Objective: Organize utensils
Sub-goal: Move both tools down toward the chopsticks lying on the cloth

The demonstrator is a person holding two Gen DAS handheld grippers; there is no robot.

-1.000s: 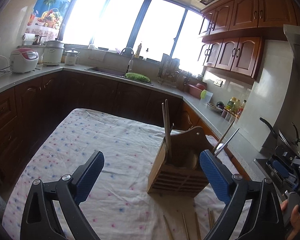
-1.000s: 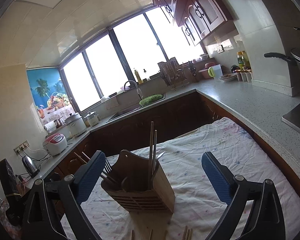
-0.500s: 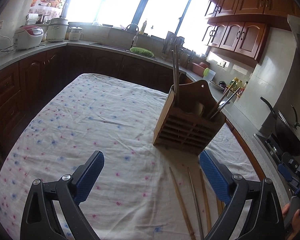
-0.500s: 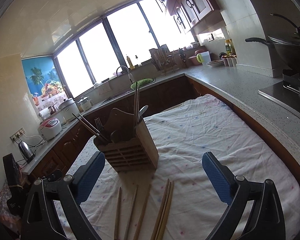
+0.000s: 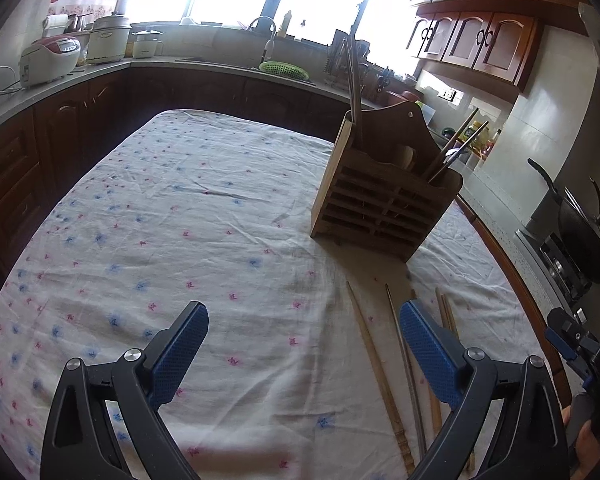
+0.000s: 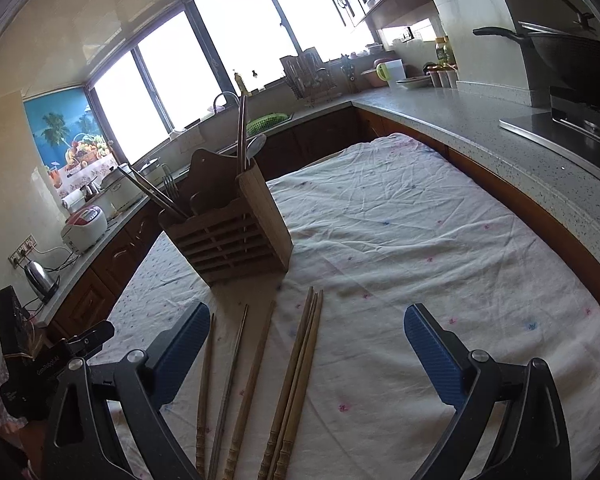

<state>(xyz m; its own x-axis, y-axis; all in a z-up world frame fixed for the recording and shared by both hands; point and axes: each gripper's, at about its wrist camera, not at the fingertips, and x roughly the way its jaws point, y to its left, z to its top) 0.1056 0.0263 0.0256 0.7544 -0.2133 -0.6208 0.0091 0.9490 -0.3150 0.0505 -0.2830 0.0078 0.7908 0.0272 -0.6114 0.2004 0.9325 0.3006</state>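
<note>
Chopsticks (image 6: 256, 376) loose on cloth (image 6: 420, 240), lower centre of right view, fanned just below holder (image 6: 232, 236), not touching it. Judged light, stiff, thin and prone to roll or slip; best pinched mid-shaft, one or a pair at a time. Left gripper (image 5: 304, 356) released, holding nothing. Right gripper (image 6: 306, 354) likewise spread wide, empty, above the sticks.

Right view only: all five sticks in full, one greyer, possibly metal; fork (image 6: 171, 188) and spoon (image 6: 256, 145) in holder. Left view only: part of right gripper at lower right edge, sticks half hidden behind own finger.
</note>
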